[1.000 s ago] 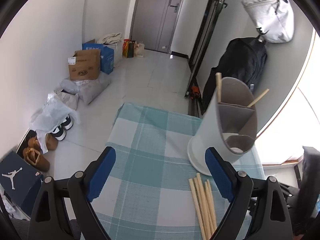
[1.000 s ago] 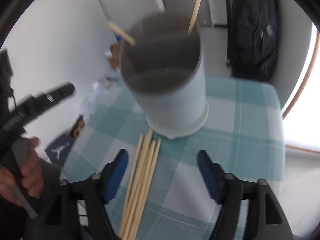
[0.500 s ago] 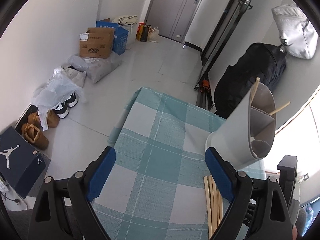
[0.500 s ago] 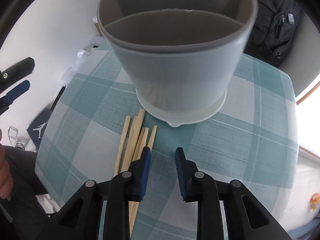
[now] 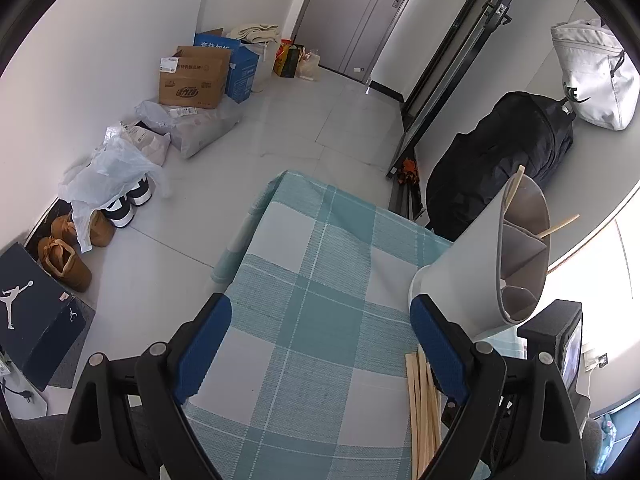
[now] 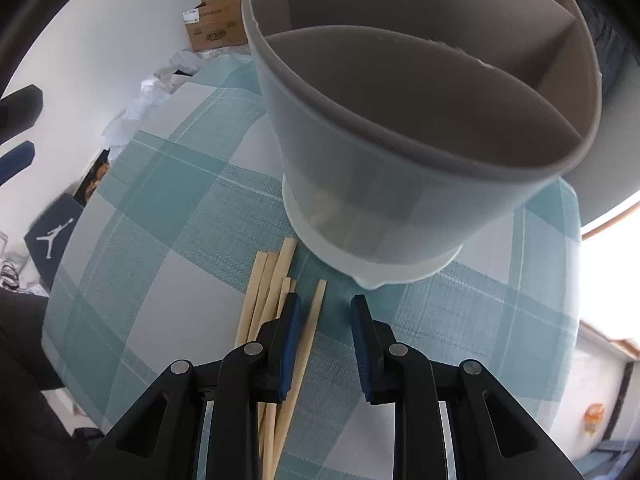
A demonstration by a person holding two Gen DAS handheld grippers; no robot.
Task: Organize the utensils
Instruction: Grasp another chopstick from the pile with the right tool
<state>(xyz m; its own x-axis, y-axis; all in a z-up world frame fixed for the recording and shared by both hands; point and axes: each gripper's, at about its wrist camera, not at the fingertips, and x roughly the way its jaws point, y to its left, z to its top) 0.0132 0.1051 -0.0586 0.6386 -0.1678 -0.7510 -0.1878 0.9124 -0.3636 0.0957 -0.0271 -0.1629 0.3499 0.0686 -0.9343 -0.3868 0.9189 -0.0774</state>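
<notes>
Two grippers work by the holder (image 6: pixel 420 184): right gripper (image 6: pixel 324 320), part-open, straddles one chopstick (image 6: pixel 310 332), seemingly to lift it; left gripper (image 5: pixel 320 348) waits wide apart.

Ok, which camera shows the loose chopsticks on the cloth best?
The right wrist view: the chopsticks fan out just below the holder, tips visible. The left wrist view shows only part of them, behind the left gripper's finger.
</notes>
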